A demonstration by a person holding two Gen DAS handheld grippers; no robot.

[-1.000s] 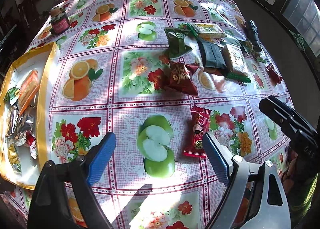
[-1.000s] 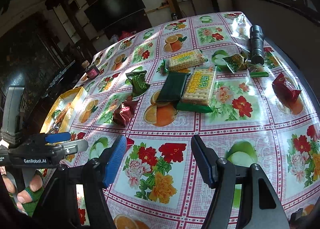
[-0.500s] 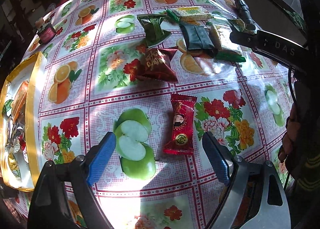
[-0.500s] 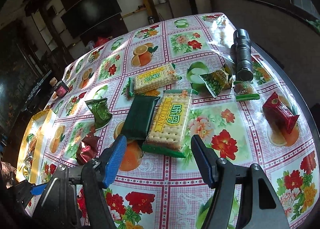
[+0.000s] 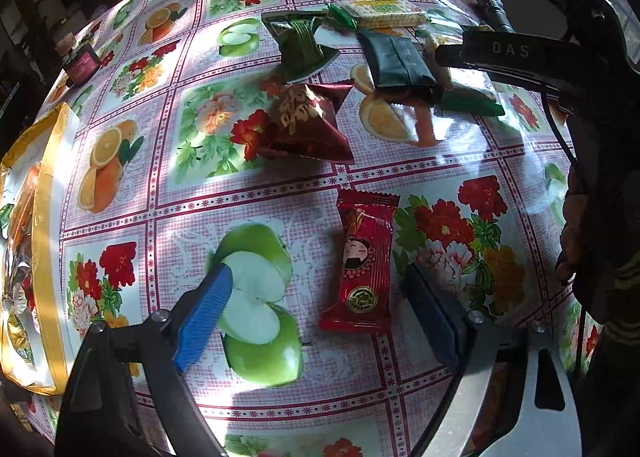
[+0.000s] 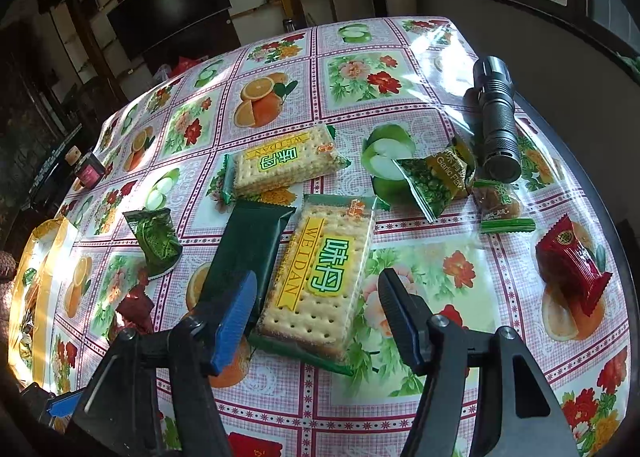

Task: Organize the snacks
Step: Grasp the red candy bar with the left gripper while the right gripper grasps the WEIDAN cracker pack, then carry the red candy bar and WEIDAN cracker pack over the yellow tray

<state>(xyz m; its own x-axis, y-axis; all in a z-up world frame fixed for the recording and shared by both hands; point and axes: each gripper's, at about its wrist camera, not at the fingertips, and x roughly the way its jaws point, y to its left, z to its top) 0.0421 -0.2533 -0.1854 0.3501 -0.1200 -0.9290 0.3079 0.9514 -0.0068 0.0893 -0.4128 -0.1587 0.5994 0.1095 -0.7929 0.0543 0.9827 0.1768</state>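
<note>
A red snack packet (image 5: 364, 261) with a cartoon face lies flat on the fruit-print tablecloth (image 5: 208, 193). My left gripper (image 5: 320, 309) hangs just above it, open, with the packet's near end between the fingers and clear of both pads. In the right wrist view a WEIDAN cracker pack (image 6: 320, 273) lies lengthwise between the fingers of my right gripper (image 6: 316, 297). Its jaws are closing, and small gaps still show between the pads and the pack. A dark green bar (image 6: 248, 245) lies against the pack's left side, partly under the blue pad (image 6: 236, 317).
A yellow-rimmed tray (image 5: 44, 217) with several snacks sits at the table's left edge. Nearby lie a dark red pouch (image 5: 308, 125), a green pouch (image 6: 154, 237), a second cracker pack (image 6: 284, 161), a garlic pea packet (image 6: 436, 177), a black flashlight (image 6: 496, 117) and another red packet (image 6: 572, 265).
My left gripper has sunk toward the red packet, which now lies between its fingers. My right gripper has travelled across the table to the cracker pack and its jaws have narrowed.
</note>
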